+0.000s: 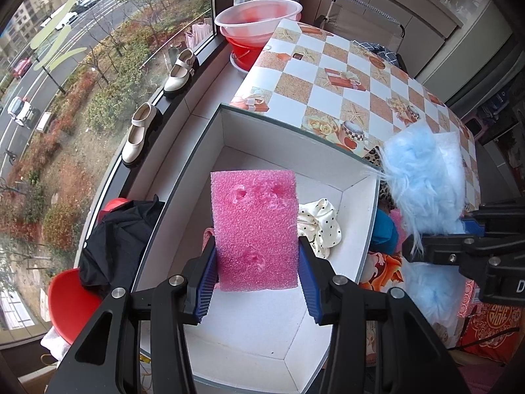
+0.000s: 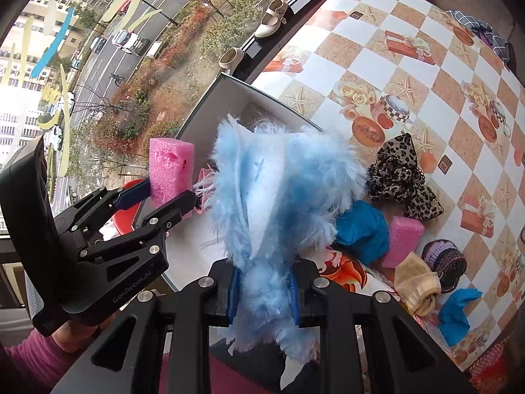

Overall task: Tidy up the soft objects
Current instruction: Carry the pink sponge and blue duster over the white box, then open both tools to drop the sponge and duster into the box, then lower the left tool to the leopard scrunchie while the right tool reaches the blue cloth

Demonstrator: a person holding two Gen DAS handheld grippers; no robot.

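Note:
My left gripper [image 1: 257,282] is shut on a pink foam sponge [image 1: 254,229] and holds it upright above the open white box [image 1: 367,223]. The sponge [image 2: 170,170] and left gripper [image 2: 164,197] also show in the right wrist view. My right gripper [image 2: 262,295] is shut on a fluffy light-blue cloth [image 2: 282,203], held beside the box's right wall; the cloth [image 1: 426,190] hangs at the right of the left wrist view. A white polka-dot cloth [image 1: 320,226] lies inside the box.
On the checked tablecloth [image 2: 410,75] lie a leopard-print cloth [image 2: 403,177], a teal cloth [image 2: 361,229], a second pink sponge [image 2: 403,239], a beige sock [image 2: 418,289], a knitted purple item [image 2: 446,262] and a blue glove [image 2: 456,312]. Red stools [image 1: 70,302], shoes [image 1: 139,134] and basins [image 1: 259,19] line the window.

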